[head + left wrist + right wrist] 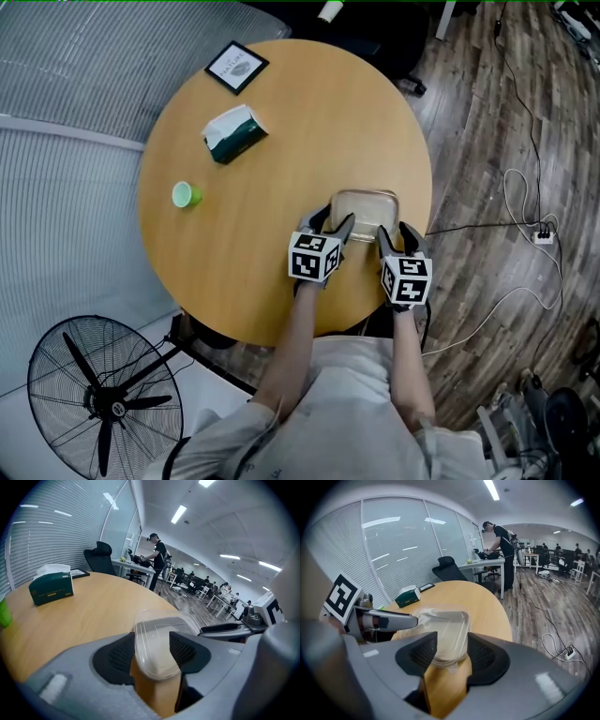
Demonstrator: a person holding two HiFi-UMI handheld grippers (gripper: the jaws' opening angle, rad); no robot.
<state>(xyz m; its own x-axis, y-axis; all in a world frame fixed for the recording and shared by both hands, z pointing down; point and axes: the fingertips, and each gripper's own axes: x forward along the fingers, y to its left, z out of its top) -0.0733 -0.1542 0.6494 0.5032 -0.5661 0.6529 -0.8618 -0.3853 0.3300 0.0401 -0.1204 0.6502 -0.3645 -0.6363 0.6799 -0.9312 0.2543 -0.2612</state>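
A clear plastic container (364, 204) with a lid lies on the round wooden table (281, 141), close to its near edge. My left gripper (332, 225) is at the container's near left corner. In the left gripper view that corner of the container (157, 644) fills the gap, with both pads pressed against it. My right gripper (397, 234) is at the near right corner. In the right gripper view the container (445, 632) lies under and between the jaws, which stand apart, and a small tab shows in the gap.
A green tissue box (233, 133), a small green cup (185, 195) and a black framed card (236, 67) stand farther out on the table. A floor fan (98, 398) stands at the near left. Cables and a power strip (543, 234) lie on the wood floor at right.
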